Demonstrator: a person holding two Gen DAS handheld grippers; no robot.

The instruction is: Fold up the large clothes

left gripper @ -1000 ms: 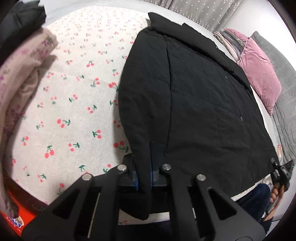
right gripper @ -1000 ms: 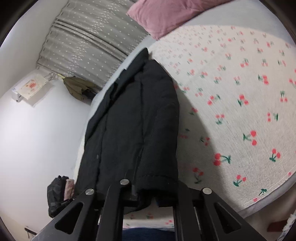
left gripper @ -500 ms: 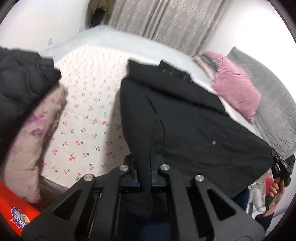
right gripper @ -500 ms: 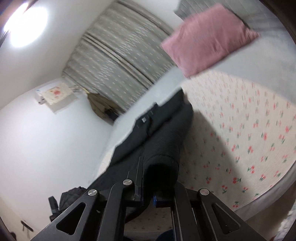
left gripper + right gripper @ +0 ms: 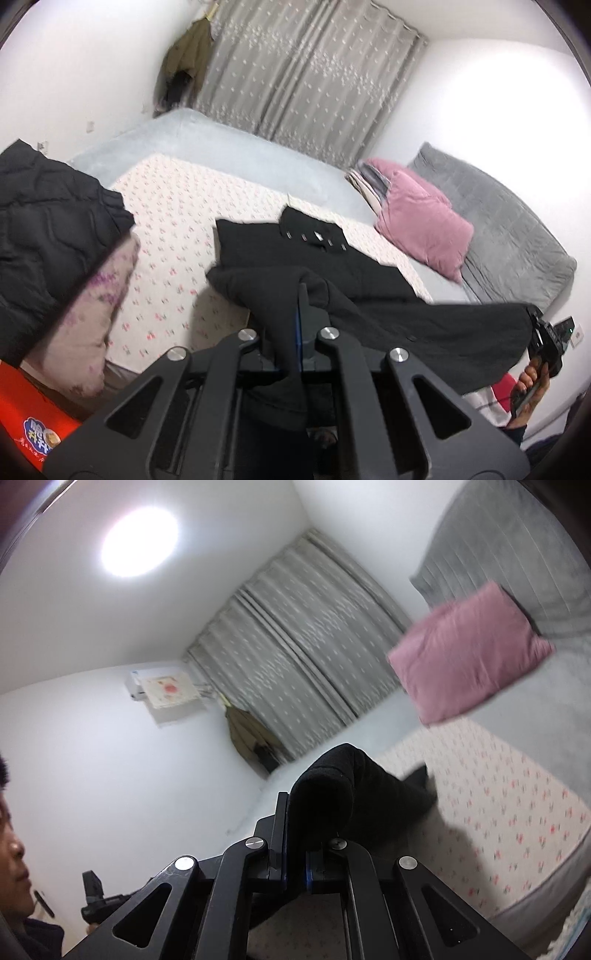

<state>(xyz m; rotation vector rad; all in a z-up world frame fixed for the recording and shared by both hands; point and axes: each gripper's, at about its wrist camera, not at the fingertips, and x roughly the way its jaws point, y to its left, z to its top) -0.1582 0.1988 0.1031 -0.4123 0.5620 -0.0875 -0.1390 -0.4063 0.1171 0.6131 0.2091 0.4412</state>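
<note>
Since a second ago the black coat [image 5: 369, 280] has been lifted at its near hem off the cherry-print bedspread [image 5: 173, 229], and now only its collar end lies there. Its matte, soft cloth sags in a band between the two grippers. The left gripper [image 5: 301, 314] tilts downward, pinched tight on a bunched fold; the right gripper [image 5: 295, 834] points about level, clamped on a rounded roll of hem, before the pink pillow [image 5: 469, 653].

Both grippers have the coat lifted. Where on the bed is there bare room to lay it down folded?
Bare cherry-print sheet lies between the stacked clothes and the black coat; the plain grey strip toward the curtain is bare too. Crowded: the side with the pink pillow and grey blanket.
</note>
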